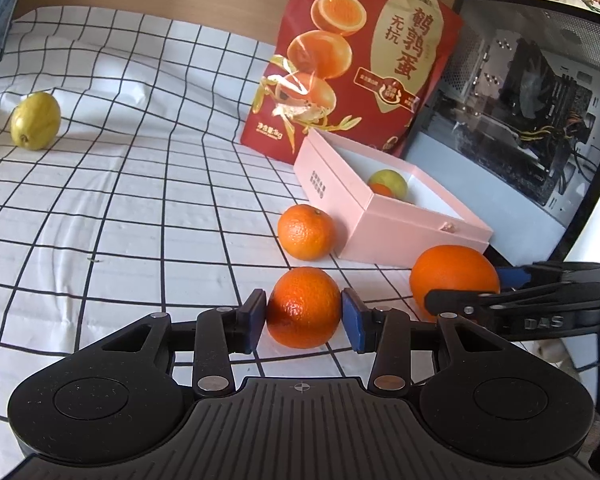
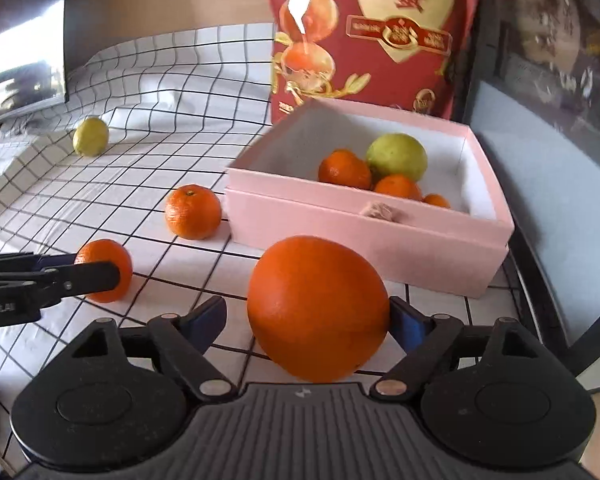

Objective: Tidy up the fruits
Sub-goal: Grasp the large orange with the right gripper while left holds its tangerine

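the left gripper [image 1: 304, 322] has its blue pads closed on a small mandarin [image 1: 303, 307] that sits on the checked cloth [image 1: 120, 208]. the right gripper [image 2: 308, 322] is half open around the big orange [image 2: 318, 307]; only its right pad touches. i think it should close evenly and gently, then lift straight over the wall of the pink box [image 2: 364, 236] just behind, which already holds fruits
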Demonstrator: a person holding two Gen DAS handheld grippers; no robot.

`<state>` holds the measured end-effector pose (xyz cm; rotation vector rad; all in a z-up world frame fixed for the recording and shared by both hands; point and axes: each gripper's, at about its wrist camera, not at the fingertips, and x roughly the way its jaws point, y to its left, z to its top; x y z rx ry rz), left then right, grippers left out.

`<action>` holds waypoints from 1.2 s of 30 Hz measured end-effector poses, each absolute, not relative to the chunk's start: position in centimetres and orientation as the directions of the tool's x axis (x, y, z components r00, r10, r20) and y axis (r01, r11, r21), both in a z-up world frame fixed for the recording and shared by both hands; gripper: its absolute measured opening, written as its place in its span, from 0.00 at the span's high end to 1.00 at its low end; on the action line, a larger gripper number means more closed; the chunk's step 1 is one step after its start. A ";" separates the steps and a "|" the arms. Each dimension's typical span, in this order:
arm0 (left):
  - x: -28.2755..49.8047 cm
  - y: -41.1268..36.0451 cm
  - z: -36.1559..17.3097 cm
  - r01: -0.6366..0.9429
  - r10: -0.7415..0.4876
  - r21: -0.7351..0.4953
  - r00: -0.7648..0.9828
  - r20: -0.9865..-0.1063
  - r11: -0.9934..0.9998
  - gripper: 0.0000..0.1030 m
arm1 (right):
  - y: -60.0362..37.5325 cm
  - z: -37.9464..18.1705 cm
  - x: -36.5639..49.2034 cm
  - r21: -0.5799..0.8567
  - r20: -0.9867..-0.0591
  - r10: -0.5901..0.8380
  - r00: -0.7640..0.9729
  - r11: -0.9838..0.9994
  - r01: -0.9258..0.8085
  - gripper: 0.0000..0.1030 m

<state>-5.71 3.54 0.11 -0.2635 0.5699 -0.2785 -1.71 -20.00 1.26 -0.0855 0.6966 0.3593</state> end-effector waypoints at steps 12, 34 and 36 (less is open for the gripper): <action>-5.6 3.9 0.0 0.178 -0.341 -0.351 0.805 -0.486 0.919 0.56 | -18.2 0.6 -0.9 -0.046 -0.667 0.263 0.697 0.919 -0.391 0.15; -5.7 4.0 -0.1 0.174 -0.340 -0.354 0.803 -0.489 0.919 0.56 | -21.5 0.2 -0.6 0.124 -0.675 0.353 0.648 0.920 -0.372 0.30; -5.6 3.7 0.0 0.174 -0.331 -0.336 0.804 -0.494 0.925 0.56 | -21.8 0.3 -0.7 0.156 -0.677 0.371 0.636 0.916 -0.369 0.30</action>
